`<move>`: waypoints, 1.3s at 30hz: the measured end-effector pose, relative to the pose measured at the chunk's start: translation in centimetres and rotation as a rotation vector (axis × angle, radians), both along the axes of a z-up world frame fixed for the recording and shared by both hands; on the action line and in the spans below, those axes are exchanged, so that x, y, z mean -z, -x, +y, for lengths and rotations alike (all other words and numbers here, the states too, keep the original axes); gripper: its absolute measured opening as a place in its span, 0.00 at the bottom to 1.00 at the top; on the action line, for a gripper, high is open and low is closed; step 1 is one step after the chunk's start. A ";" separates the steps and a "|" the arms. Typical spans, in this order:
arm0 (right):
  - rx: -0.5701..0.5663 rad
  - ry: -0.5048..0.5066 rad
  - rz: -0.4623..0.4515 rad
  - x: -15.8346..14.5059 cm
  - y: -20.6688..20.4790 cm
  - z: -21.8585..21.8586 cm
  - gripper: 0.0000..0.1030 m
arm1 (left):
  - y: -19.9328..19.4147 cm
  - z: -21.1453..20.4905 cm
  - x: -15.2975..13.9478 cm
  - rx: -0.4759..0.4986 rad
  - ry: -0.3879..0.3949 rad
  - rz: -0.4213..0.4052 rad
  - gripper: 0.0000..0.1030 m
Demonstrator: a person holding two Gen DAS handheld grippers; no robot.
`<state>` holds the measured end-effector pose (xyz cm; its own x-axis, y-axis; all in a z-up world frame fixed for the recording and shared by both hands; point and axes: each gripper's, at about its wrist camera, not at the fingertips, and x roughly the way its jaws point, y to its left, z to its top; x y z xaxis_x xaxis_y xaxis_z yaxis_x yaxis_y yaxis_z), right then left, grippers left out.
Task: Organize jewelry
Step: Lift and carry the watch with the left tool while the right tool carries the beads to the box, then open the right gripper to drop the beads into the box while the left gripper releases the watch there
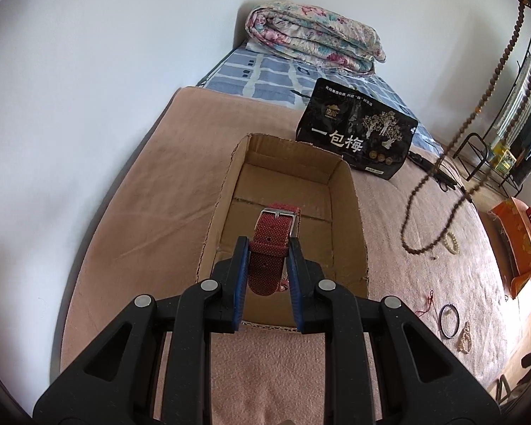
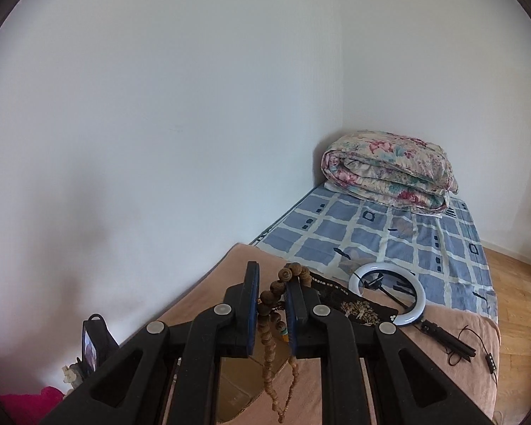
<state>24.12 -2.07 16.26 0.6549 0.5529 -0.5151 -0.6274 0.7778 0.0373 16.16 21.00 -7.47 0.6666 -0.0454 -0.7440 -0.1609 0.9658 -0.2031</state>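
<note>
My left gripper (image 1: 267, 248) is shut on a red woven watch strap (image 1: 269, 244) with a silver buckle and holds it over the open cardboard box (image 1: 350, 212) on the pink blanket. My right gripper (image 2: 272, 283) is shut on a long brown wooden bead necklace (image 2: 269, 326) held high; its loop hangs down below the fingers. In the left wrist view the same necklace (image 1: 513, 63) dangles at the right, reaching toward the blanket. A black bangle (image 1: 449, 320), a pearl bracelet (image 1: 452, 242), a small beaded piece (image 1: 464, 336) and a red cord (image 1: 429, 302) lie on the blanket right of the box.
A black printed package (image 1: 357, 131) stands behind the box. A ring light (image 2: 387, 294) with tripod and cable lies on the blanket. A folded floral quilt (image 2: 389, 173) sits on the blue checked sheet. An orange box (image 1: 517, 244) and a metal rack (image 1: 488, 148) are off the bed's right.
</note>
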 end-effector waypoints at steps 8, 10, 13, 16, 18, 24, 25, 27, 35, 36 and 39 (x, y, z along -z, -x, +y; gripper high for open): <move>-0.019 -0.011 0.028 1.6 -1.8 2.3 0.11 | -0.7 1.0 1.3 -0.021 0.016 0.033 0.19; -0.022 -0.017 0.048 2.7 -2.5 2.6 0.11 | -0.9 1.2 1.7 -0.026 0.017 0.044 0.19; -0.030 -0.016 0.094 5.1 -3.5 3.2 0.11 | -1.0 1.3 2.2 -0.030 0.019 0.060 0.19; -0.041 0.013 0.129 7.8 -4.2 4.0 0.11 | -1.3 1.3 2.7 -0.030 0.022 0.075 0.19; -0.045 0.024 0.152 9.4 -4.7 4.3 0.11 | -1.5 1.1 3.0 -0.028 0.021 0.084 0.19; -0.036 0.057 0.239 14.2 -6.2 5.3 0.12 | -1.9 0.5 3.7 -0.016 0.014 0.107 0.19; -0.035 0.064 0.250 14.9 -6.3 5.5 0.12 | -2.0 0.4 3.9 -0.013 0.009 0.113 0.19; -0.032 0.078 0.273 16.5 -6.6 5.9 0.12 | -2.2 0.1 4.3 -0.007 0.004 0.128 0.19; -0.017 0.129 0.357 21.6 -7.1 7.0 0.13 | -2.3 0.0 5.4 -0.003 -0.007 0.174 0.19; -0.015 0.133 0.367 22.0 -7.1 7.1 0.15 | -2.4 0.1 5.5 -0.004 -0.005 0.179 0.19; -0.005 0.138 0.384 22.8 -7.2 6.8 0.25 | -2.5 0.3 5.6 -0.008 0.009 0.187 0.19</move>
